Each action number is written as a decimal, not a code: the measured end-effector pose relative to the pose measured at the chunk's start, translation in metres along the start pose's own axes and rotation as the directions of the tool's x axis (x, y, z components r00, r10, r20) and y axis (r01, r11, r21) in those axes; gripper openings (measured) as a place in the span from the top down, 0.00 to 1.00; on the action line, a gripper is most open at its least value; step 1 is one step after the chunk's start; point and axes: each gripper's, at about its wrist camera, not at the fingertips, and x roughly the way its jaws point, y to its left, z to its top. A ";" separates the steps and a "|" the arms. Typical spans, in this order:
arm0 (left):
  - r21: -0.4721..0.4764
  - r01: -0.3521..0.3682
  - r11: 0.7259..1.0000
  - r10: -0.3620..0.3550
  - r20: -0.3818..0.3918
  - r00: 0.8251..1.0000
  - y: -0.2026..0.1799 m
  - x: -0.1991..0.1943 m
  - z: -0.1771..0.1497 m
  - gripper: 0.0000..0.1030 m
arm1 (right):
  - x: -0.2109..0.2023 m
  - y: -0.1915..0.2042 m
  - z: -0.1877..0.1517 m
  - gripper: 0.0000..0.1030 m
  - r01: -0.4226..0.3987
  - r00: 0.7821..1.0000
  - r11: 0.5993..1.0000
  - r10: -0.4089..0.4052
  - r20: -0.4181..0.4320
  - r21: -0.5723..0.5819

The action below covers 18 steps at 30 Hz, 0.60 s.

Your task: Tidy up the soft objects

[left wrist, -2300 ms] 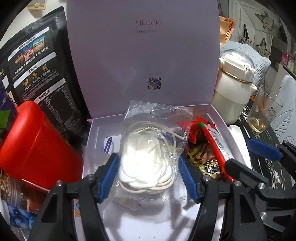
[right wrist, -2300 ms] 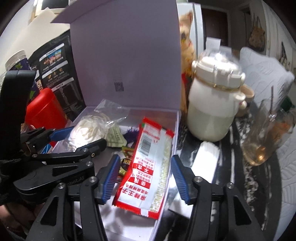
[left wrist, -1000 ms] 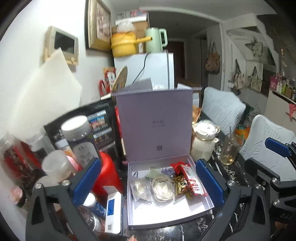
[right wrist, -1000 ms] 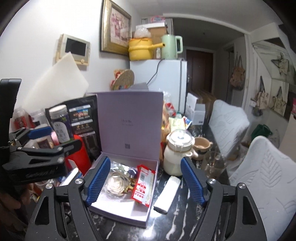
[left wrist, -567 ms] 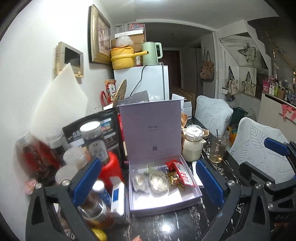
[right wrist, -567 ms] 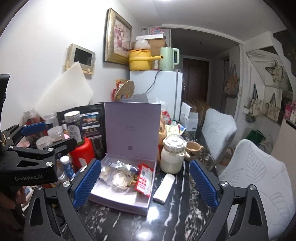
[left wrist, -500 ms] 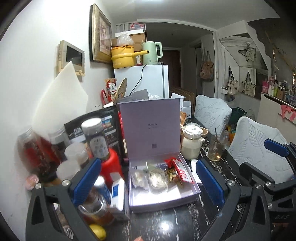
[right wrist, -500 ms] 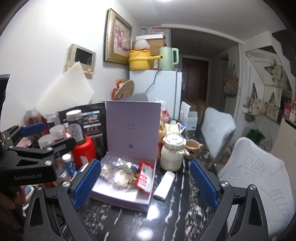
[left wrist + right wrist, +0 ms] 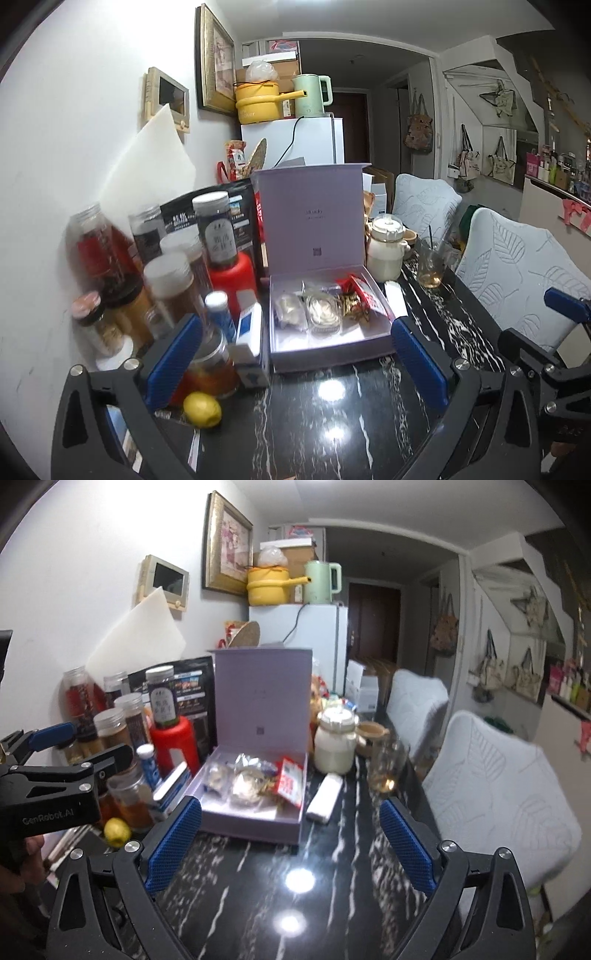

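Now both tongs, the left tongs [image 9: 295, 356] and the right tongs [image 9: 290, 840], are spread wide and hold nothing above the dark tabletop [image 9: 258, 886], while the soft packets [image 9: 251, 781] lie in the open lilac box [image 9: 255, 829]. I judge that the sorting is nearly finished, so the good move is to check whether the white packet [image 9: 325, 799] beside the box belongs inside. The packets are small and glossy, so their contents are hard to make out.

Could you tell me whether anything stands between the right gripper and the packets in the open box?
Nothing visible does. The right gripper is open above bare table, and the box with its packets lies straight ahead, lid up.
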 end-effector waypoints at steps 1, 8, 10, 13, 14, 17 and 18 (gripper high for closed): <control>-0.002 0.001 1.000 -0.001 -0.004 1.000 0.000 -0.002 -0.004 0.00 | -0.001 -0.001 -0.004 0.05 -0.002 1.000 1.000 0.002 -0.006 0.008; -0.015 0.018 1.000 -0.018 -0.019 1.000 -0.001 -0.012 -0.027 0.00 | -0.009 -0.008 -0.032 0.05 -0.004 0.998 0.998 0.007 -0.055 0.064; -0.026 0.025 0.999 -0.026 -0.030 0.999 -0.001 -0.013 -0.034 0.00 | -0.009 -0.007 -0.037 0.05 -0.003 0.998 0.998 0.008 -0.065 0.063; -0.031 0.029 0.999 -0.031 -0.045 0.999 0.000 -0.012 -0.041 0.00 | -0.008 -0.004 -0.044 0.05 -0.002 0.997 0.999 0.006 -0.077 0.054; -0.030 0.028 0.999 -0.030 -0.052 0.998 -0.001 -0.011 -0.043 0.00 | -0.008 -0.003 -0.046 0.05 -0.003 0.997 0.999 0.007 -0.079 0.052; -0.034 0.025 0.999 -0.027 -0.070 0.997 0.000 -0.009 -0.050 0.00 | -0.008 -0.001 -0.051 0.05 -0.006 0.996 0.999 0.010 -0.086 0.046; -0.038 0.027 0.999 -0.030 -0.075 0.997 0.000 -0.008 -0.052 0.00 | -0.008 0.000 -0.052 0.05 -0.008 0.996 0.999 0.012 -0.085 0.043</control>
